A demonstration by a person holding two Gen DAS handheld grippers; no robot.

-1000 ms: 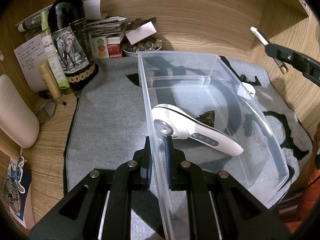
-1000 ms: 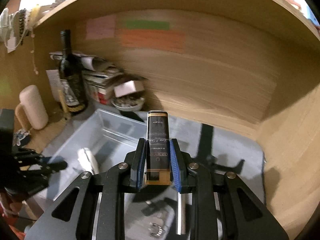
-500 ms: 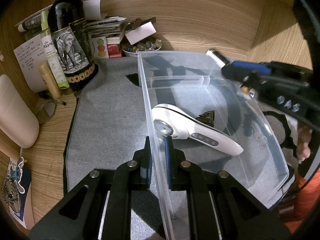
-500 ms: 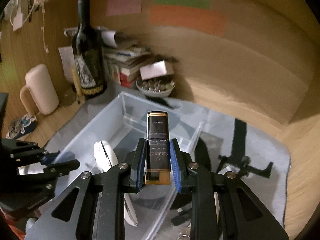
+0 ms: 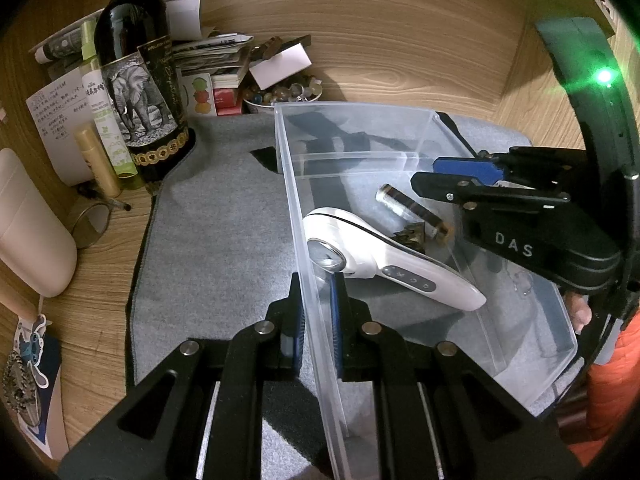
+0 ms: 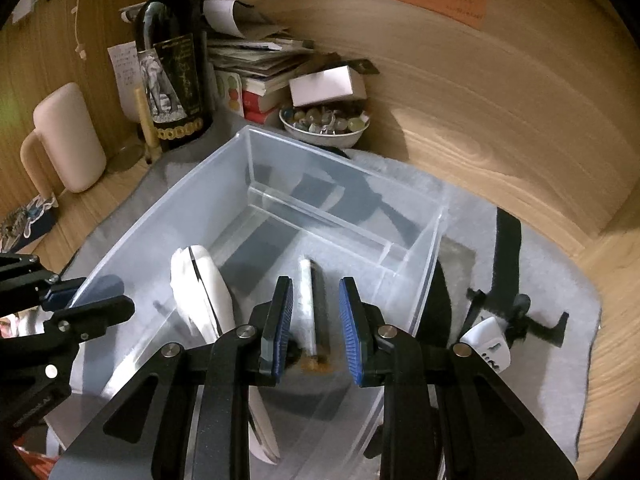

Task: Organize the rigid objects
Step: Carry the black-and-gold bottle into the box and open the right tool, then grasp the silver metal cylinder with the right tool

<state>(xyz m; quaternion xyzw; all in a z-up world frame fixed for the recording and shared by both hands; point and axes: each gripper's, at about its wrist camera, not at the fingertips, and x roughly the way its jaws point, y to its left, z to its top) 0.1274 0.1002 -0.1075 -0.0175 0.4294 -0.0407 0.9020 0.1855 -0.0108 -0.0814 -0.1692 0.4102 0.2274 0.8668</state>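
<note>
**Tube dropped in the bin**

Left wrist view: the left gripper (image 5: 316, 312) is clamped on the near wall of the clear plastic bin (image 5: 400, 156). Inside, at two o'clock from the white handheld device (image 5: 384, 260), lies a dark tube (image 5: 412, 210), free of the right gripper (image 5: 452, 184).

Right wrist view: the right gripper (image 6: 316, 320) stands apart, empty, above the tube (image 6: 307, 304). It looks light, stiff, smooth and likely to roll; grip it mid-length.
</note>
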